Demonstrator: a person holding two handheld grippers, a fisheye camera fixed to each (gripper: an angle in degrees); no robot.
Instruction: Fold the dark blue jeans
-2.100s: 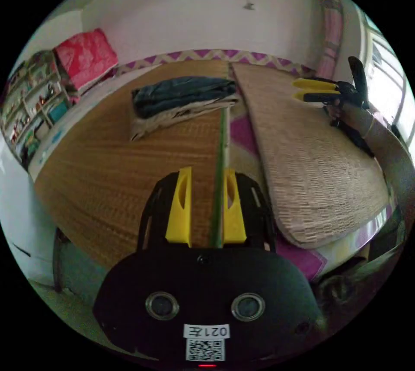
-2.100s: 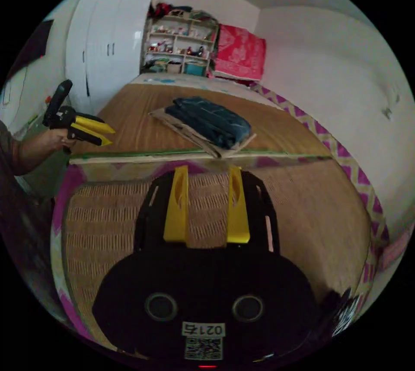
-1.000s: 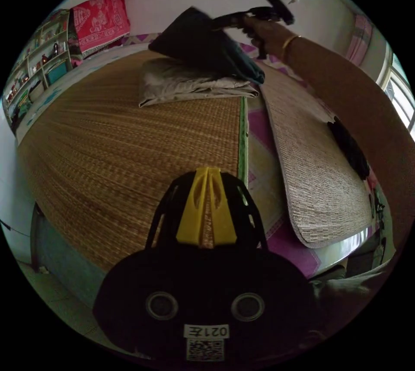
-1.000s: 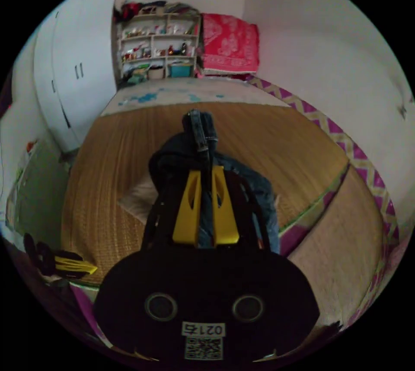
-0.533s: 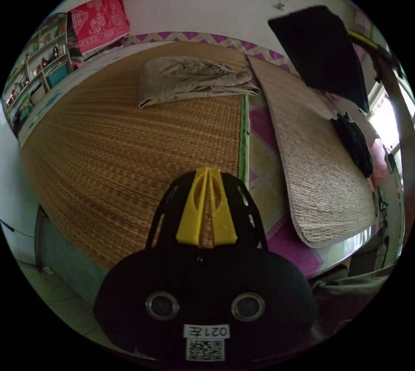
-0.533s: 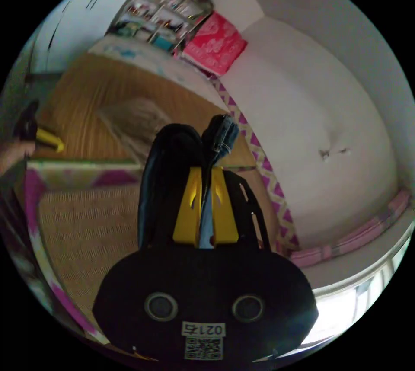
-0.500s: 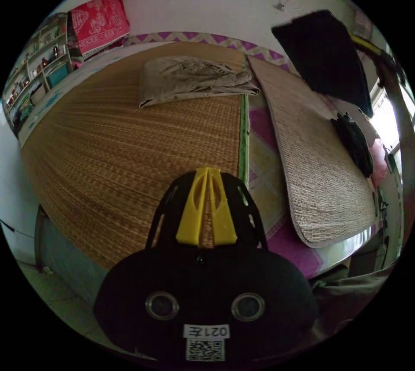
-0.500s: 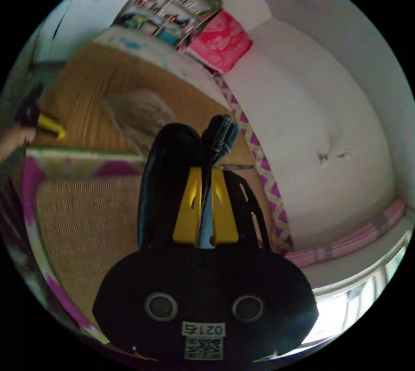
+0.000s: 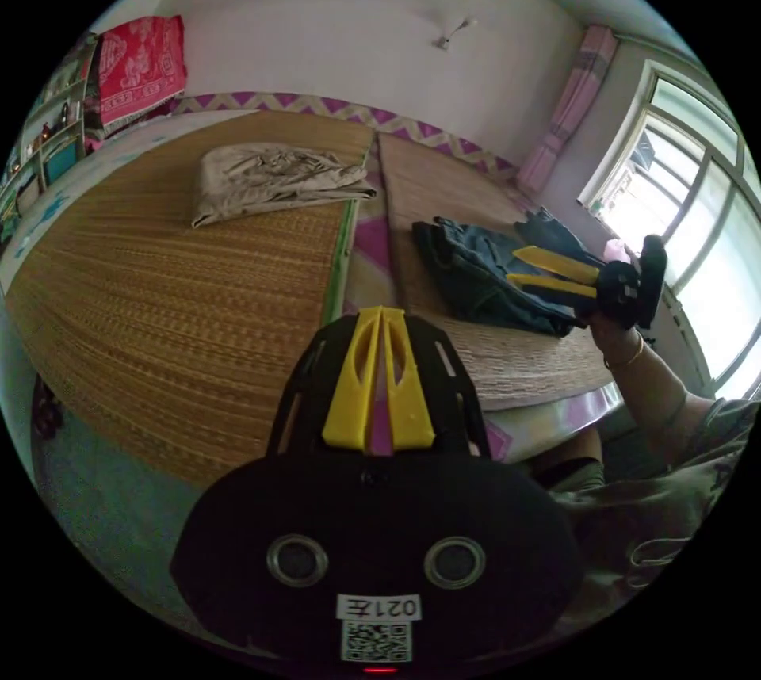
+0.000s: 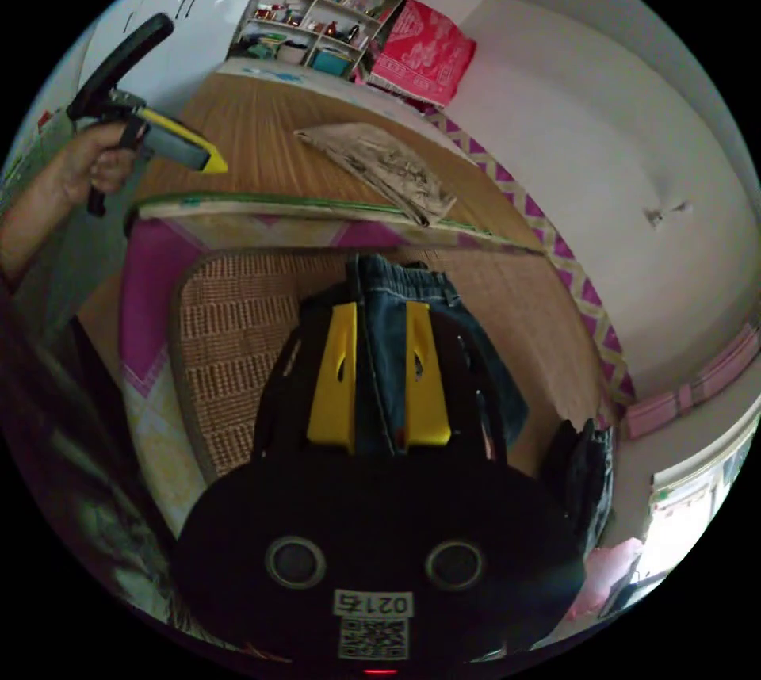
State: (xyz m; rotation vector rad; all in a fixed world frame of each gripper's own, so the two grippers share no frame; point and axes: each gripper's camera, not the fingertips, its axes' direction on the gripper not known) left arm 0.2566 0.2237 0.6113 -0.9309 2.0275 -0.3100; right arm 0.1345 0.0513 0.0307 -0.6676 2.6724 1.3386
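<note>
In the left gripper view we see the left claw [image 9: 380, 379] at lower centre with its two yellow jaws pressed together and nothing between them. It hangs over the near edge of the golden straw mat [image 9: 158, 292], whose green-bound edge runs up the middle of the frame. To the right of that edge a strip of purple-patterned sheet [image 9: 369, 252] separates it from a second, paler woven mat [image 9: 444, 196]. We count two mats.

The jeans [image 9: 483, 276] lie bunched on the paler mat, right of centre, near its lower edge. The right claw [image 9: 555, 272] points at them from the right, jaws parted, held in a hand [image 9: 614, 311]. In the right gripper view the right claw [image 10: 379, 375] is spread, with the denim [image 10: 388, 347] lying between the jaws; we cannot tell whether either jaw touches the cloth.

One folded beige garment [image 9: 265, 177] lies at the upper left on the straw mat, well apart from the jeans. The straw mat below it is bare. One dark item [image 10: 583, 474] lies at the right edge of the right gripper view, just beside the jeans.
</note>
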